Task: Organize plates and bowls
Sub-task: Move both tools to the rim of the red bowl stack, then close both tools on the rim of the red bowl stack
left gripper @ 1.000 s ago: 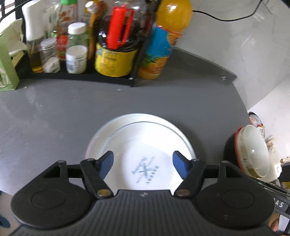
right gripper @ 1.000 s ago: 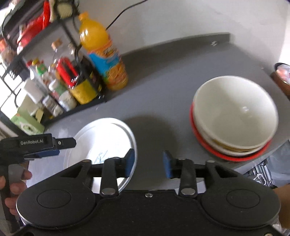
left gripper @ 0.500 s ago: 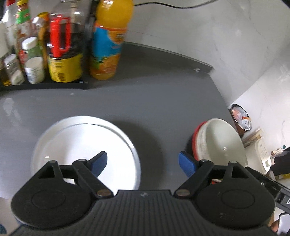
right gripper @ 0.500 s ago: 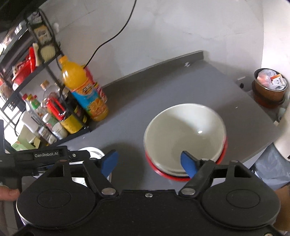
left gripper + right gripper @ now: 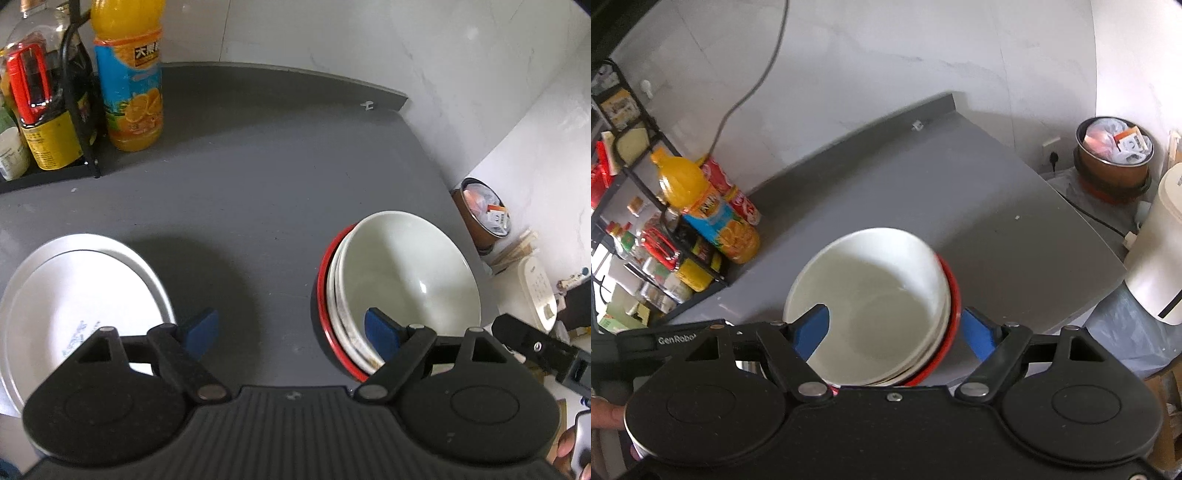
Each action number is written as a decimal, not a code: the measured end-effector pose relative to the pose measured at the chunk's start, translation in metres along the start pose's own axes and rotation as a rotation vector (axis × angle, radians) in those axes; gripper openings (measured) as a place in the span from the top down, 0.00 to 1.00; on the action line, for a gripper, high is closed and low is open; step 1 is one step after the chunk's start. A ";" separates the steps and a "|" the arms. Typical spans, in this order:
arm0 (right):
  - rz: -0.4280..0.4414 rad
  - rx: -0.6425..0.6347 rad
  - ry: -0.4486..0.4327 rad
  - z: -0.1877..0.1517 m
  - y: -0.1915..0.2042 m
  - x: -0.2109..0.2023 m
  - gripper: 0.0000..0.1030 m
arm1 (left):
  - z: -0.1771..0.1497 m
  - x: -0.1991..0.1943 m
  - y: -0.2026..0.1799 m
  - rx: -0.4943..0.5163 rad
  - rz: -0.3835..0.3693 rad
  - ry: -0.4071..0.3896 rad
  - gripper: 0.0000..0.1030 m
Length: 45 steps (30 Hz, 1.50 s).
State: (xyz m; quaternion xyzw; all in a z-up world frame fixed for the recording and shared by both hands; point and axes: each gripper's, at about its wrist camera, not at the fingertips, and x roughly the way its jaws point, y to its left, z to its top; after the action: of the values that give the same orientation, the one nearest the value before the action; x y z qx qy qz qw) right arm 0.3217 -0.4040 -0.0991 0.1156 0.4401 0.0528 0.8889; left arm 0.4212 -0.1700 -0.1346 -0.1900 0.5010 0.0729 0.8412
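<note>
My right gripper, spread wide and empty, straddles the bowl stack at lower centre; the left gripper, also spread and empty, is farther off.

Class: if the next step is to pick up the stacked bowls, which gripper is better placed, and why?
Right. The right gripper is open with the stacked bowls between its fingers. The left gripper is open over bare countertop, between bowls and white plate.
</note>
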 end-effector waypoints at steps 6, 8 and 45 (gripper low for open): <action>0.006 0.029 0.068 0.012 -0.020 0.026 0.24 | 0.002 0.025 -0.008 -0.052 0.025 0.043 0.18; 0.013 0.039 0.098 0.014 -0.026 0.034 0.24 | 0.002 0.032 -0.010 -0.065 0.030 0.052 0.18; 0.081 -0.023 0.277 0.030 -0.040 0.091 0.70 | 0.007 0.072 -0.022 -0.239 0.046 0.159 0.80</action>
State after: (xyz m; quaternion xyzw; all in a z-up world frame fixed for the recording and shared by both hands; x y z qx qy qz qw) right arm 0.4001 -0.4298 -0.1618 0.1147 0.5529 0.1090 0.8181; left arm 0.4690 -0.1927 -0.1892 -0.2825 0.5581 0.1359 0.7682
